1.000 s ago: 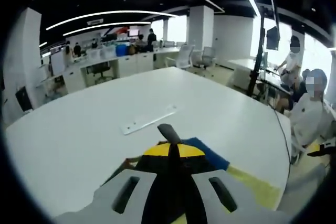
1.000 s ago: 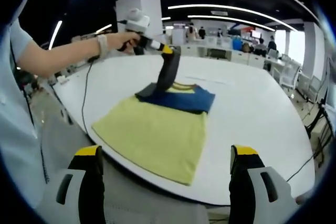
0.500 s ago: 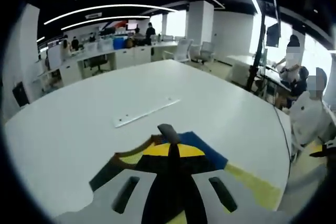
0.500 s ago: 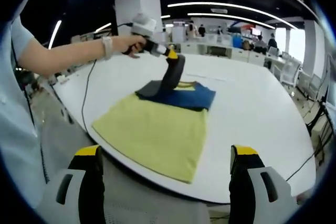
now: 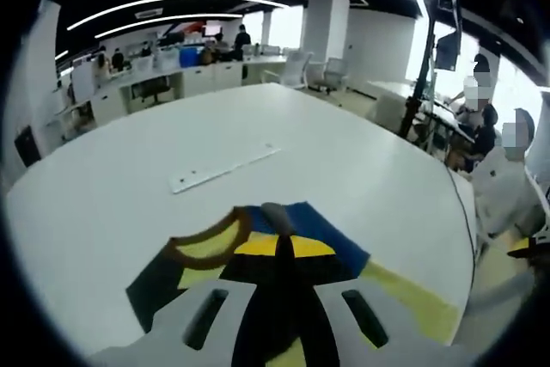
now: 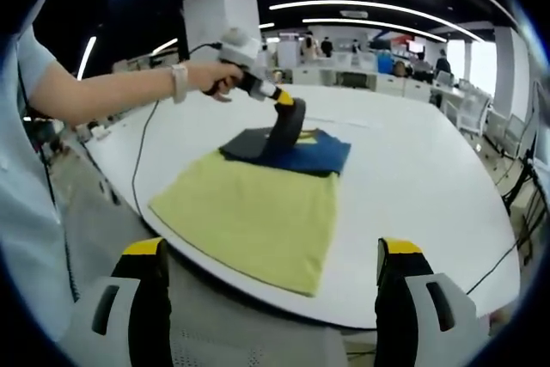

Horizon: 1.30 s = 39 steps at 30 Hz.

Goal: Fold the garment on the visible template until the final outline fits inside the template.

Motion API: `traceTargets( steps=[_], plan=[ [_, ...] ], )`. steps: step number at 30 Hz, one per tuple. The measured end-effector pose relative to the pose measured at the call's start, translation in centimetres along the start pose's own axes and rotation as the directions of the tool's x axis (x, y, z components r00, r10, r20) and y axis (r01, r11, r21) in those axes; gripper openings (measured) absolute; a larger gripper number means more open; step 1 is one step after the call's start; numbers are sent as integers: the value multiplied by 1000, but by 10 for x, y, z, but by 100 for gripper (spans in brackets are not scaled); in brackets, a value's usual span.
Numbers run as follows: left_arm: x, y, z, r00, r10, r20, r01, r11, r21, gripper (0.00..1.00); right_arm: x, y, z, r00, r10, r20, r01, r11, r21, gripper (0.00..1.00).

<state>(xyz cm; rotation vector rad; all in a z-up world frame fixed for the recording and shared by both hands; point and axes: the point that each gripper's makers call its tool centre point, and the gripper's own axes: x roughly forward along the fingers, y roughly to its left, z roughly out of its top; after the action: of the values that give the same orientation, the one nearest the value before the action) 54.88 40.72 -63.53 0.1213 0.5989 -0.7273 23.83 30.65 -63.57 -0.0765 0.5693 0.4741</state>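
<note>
A dark blue garment with a yellow-trimmed collar lies folded at the far end of a yellow-green template on the white table. My left gripper is shut on a dark flap of the garment, and a grey tip of fabric sticks out past its jaws. In the right gripper view, the left gripper hangs over the garment with the flap drooping from it, held by a person's hand. My right gripper is open at the template's near edge, holding nothing.
A white strip lies on the table beyond the garment. A cable runs off the table's left edge. People sit past the table's right side, beside a dark pole. Desks and chairs stand far behind.
The left gripper has carried the dark flap lower and farther across the garment; more of the collar and blue cloth shows in its view. The right gripper has stayed still and open.
</note>
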Motion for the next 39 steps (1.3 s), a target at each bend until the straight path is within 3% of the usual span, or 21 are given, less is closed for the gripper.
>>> traceTargets(
  steps=[20,30,39],
  plan=[
    [25,-21,-24,996,-37,-80,36,999,-20,0,7,-2,-12,1000,-2,-17,2,1000,11,100],
    [37,-38,-31,992,-60,-111,60,998,-9,0,15,11,-11,999,40,2,-40,999,11,100],
    [51,-50,-40,986,-78,-147,78,997,-8,0,18,10,-11,999,44,7,-44,999,21,100]
  ],
)
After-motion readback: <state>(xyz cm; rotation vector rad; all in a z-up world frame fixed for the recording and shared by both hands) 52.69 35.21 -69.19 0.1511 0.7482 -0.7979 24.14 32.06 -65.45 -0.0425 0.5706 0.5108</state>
